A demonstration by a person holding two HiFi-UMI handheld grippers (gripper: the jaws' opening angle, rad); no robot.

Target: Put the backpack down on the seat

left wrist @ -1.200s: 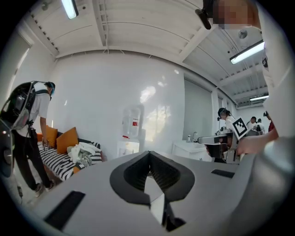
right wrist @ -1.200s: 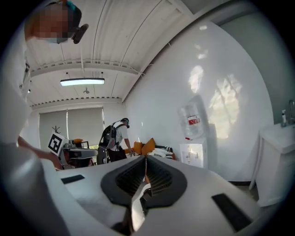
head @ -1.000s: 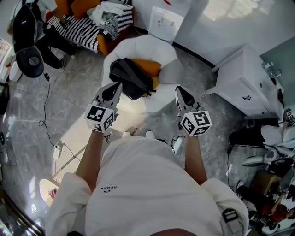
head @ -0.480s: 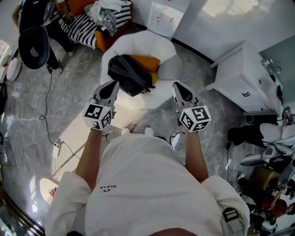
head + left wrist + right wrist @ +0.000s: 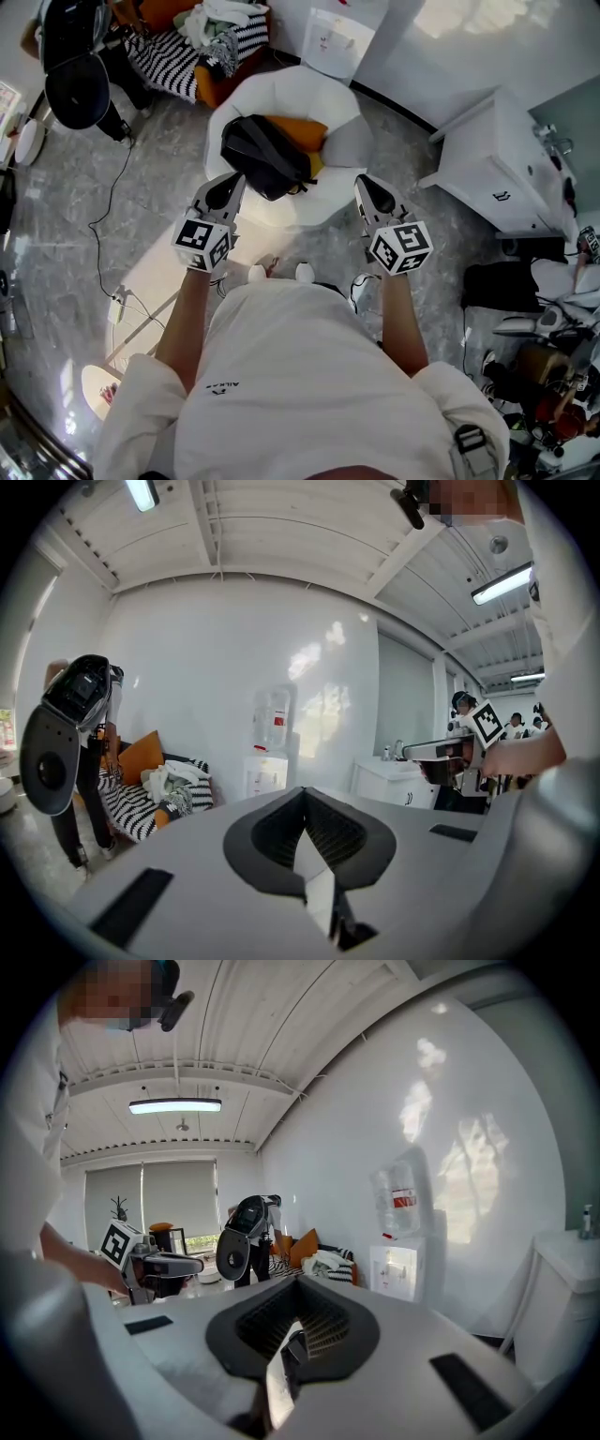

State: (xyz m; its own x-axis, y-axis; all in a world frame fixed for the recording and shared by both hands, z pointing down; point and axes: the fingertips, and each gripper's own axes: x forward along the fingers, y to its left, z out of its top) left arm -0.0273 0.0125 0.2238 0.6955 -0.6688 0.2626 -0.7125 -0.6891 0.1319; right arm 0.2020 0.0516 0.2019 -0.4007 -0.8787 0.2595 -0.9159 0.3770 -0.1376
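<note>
In the head view the backpack (image 5: 265, 155) already lies on the seat (image 5: 319, 94). It is slumped over the left half, with its far side against the orange cushion (image 5: 298, 131). I judge the put-down done, so the step now is only to stay clear. My left tool (image 5: 228, 183) and right tool (image 5: 367, 187) hang short of the seat's near edge, 1 on each side, both apart from the bag. To finish well I would draw back level and keep my tips out of the loose strap loops. Soft black fabric like this sags, and a snagged strap could drag it off the smooth, rounded white shell. In the left gripper view my left tool (image 5: 314, 892) has its 2 ribbed dark pads closed together with nothing between them. Beyond it stand a glossy white wall and a water dispenser (image 5: 272, 719). In the right gripper view my right tool (image 5: 281, 1372) is likewise closed and empty, and the striped sofa (image 5: 342, 1274) shows far off.
</note>
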